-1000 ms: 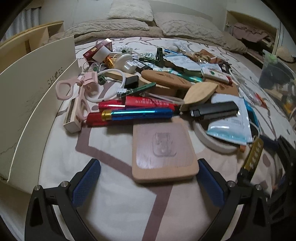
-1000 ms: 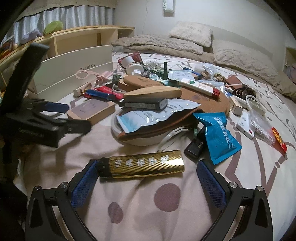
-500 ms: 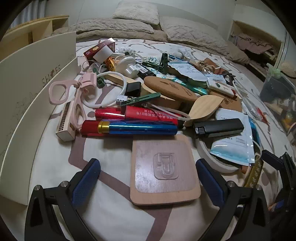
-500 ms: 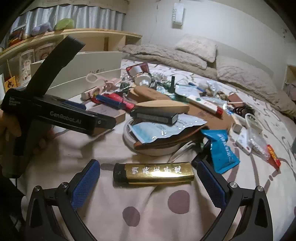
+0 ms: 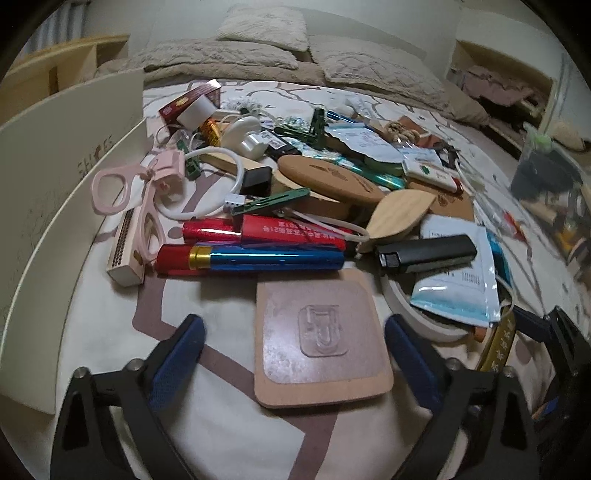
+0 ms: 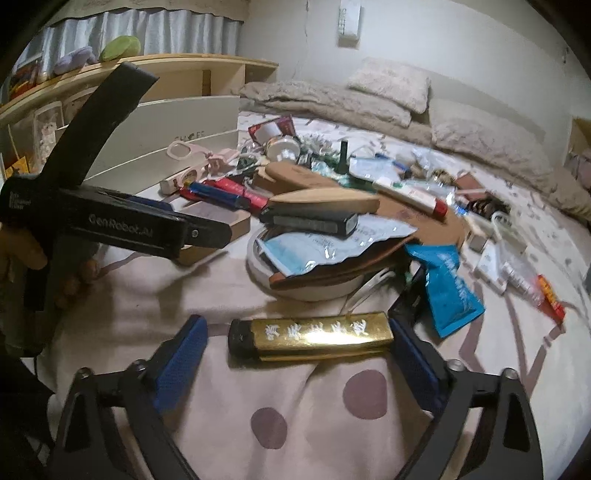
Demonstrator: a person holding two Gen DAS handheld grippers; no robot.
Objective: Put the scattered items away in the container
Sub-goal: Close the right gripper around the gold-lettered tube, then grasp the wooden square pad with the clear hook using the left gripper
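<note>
Nothing was yet boxed: clutter pile (image 5: 295, 206) remained scattered. Left gripper (image 5: 291, 354) and right gripper (image 6: 295, 354) had been closing, ungripped, around wooden coaster (image 5: 317, 332) and gold lighter (image 6: 310, 338).

Everything sits on the bed (image 6: 295, 424), pale cover with brown spots and stripes. Directly on it: gold lighter (image 6: 310, 338) between my right jaws, wooden square coaster (image 5: 319, 338) between my left, blue foil tube (image 5: 258, 256), cream harmonica (image 5: 123, 254), blue packet (image 6: 448, 295). Pillows (image 5: 266, 24) at the head.
</note>
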